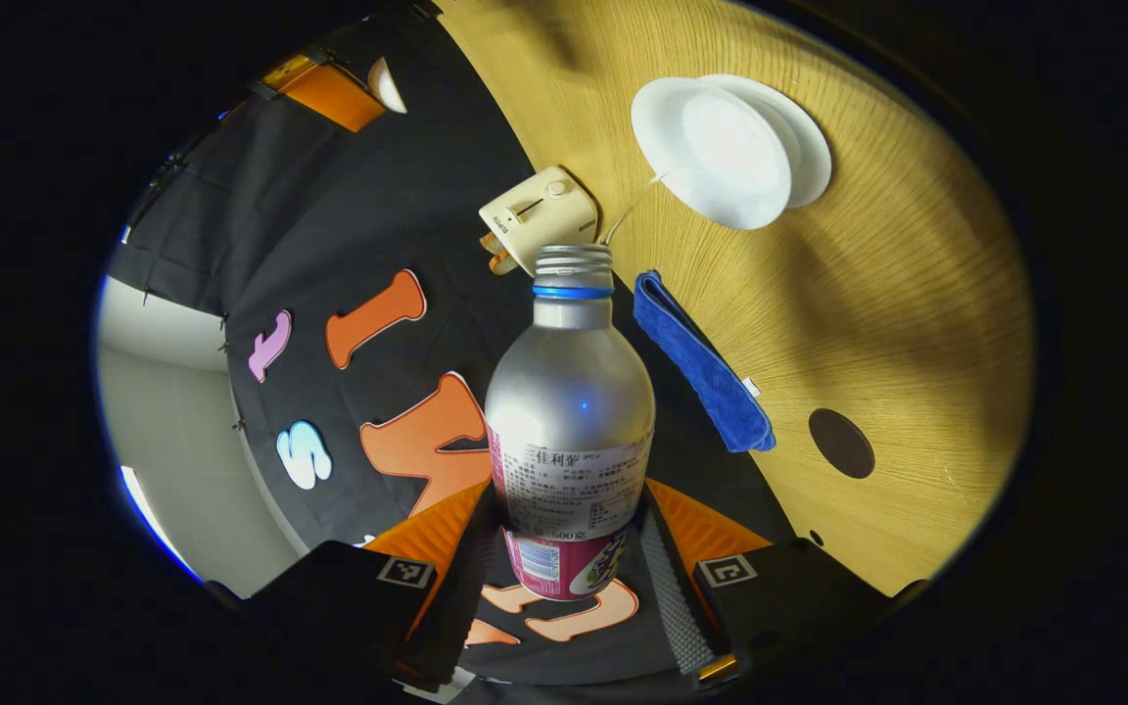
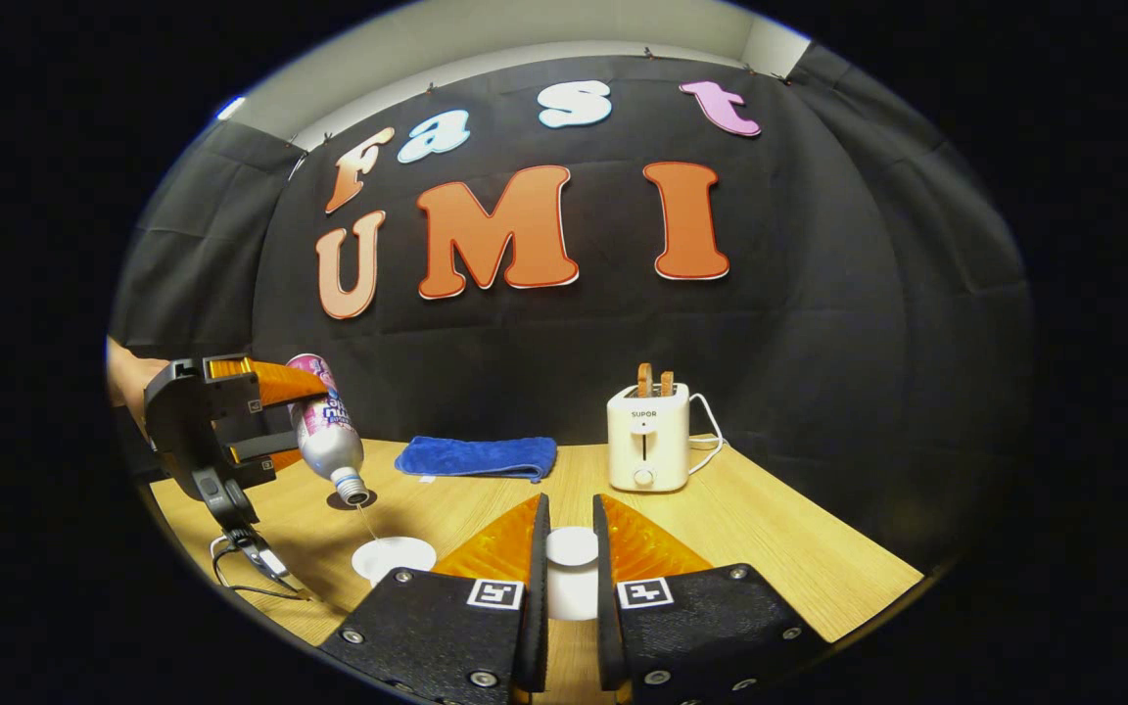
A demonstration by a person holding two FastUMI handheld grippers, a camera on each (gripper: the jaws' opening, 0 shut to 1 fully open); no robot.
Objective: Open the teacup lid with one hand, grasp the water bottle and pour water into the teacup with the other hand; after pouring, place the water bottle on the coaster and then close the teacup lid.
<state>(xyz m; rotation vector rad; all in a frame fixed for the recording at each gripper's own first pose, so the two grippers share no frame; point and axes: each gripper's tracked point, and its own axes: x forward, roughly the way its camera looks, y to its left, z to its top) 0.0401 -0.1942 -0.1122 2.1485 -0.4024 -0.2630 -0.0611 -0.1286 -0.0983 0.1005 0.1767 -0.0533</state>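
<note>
My left gripper [image 1: 564, 511] is shut on the silver water bottle [image 1: 569, 411], which has a pink label and no cap. In the right gripper view that gripper [image 2: 265, 416] holds the bottle [image 2: 327, 431] tipped neck-down, and a thin stream of water falls into the open white teacup [image 2: 393, 558]. In the left gripper view the teacup [image 1: 730, 152] lies beyond the bottle's mouth. A dark round coaster [image 1: 840, 443] lies on the table, seen behind the bottle's mouth [image 2: 337, 501] in the right gripper view. My right gripper [image 2: 572, 553] is shut on the white teacup lid [image 2: 572, 544], right of the cup.
A folded blue cloth [image 2: 478, 457] lies at the back of the wooden table [image 2: 770, 548]. A cream toaster [image 2: 649, 436] with toast in it stands to its right, its cord trailing behind. A cable [image 2: 251, 563] hangs under the left gripper near the table's left edge.
</note>
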